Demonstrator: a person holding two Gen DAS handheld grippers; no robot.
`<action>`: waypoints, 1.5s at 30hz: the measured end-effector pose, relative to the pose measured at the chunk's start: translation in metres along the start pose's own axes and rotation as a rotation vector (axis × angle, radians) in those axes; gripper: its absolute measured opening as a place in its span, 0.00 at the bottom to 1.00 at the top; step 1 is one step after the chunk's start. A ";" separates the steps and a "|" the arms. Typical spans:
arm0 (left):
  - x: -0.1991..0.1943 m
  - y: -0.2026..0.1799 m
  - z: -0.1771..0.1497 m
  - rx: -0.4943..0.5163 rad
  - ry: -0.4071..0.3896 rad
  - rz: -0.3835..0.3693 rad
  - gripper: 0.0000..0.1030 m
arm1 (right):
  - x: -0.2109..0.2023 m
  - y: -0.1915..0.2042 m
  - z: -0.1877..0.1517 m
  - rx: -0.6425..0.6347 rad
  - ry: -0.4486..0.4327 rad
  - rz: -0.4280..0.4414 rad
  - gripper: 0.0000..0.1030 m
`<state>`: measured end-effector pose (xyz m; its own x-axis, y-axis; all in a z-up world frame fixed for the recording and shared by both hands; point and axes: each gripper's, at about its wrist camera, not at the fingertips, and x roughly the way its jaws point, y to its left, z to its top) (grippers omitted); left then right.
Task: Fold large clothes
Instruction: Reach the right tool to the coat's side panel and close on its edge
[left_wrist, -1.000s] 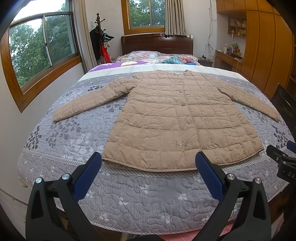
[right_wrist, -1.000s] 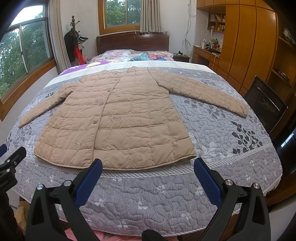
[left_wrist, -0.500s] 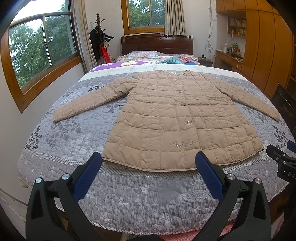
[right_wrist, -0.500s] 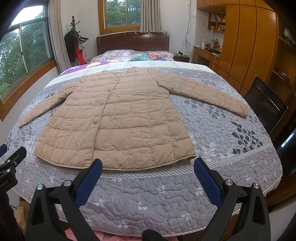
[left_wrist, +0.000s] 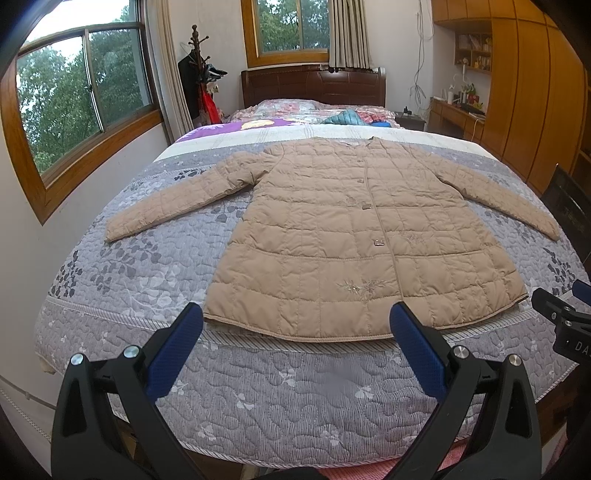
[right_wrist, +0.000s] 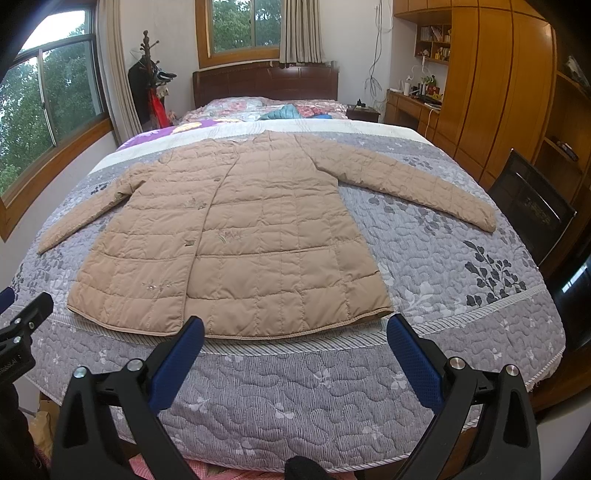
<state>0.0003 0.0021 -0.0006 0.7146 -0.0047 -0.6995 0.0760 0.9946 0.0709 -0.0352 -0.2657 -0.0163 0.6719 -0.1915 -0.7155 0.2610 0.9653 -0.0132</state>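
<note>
Folding hasn't started: both tongs, left (left_wrist: 295, 334) and right (right_wrist: 295, 338), hang released just short of the flat coat's (left_wrist: 354, 243) hem, so next up is probably grabbing a sleeve.

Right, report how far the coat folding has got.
Done: the tan quilted coat lies flat and buttoned on the grey bedspread, both sleeves spread out. In hand: nothing; the left gripper and right gripper hover open at the foot of the bed, short of the hem. Left: every fold, sleeves and body alike.
</note>
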 end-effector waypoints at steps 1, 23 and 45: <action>0.003 -0.001 0.001 0.000 0.004 0.000 0.97 | 0.002 0.000 0.000 0.001 0.002 0.002 0.96; 0.164 -0.044 0.099 0.033 0.166 -0.245 0.97 | 0.141 -0.195 0.088 0.392 0.122 -0.058 0.96; 0.374 -0.217 0.236 0.045 0.389 -0.432 0.76 | 0.256 -0.452 0.131 0.695 0.255 -0.004 0.89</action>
<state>0.4152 -0.2404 -0.1100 0.3052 -0.3619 -0.8808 0.3395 0.9055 -0.2544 0.1099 -0.7741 -0.1023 0.5099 -0.0662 -0.8577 0.6987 0.6134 0.3681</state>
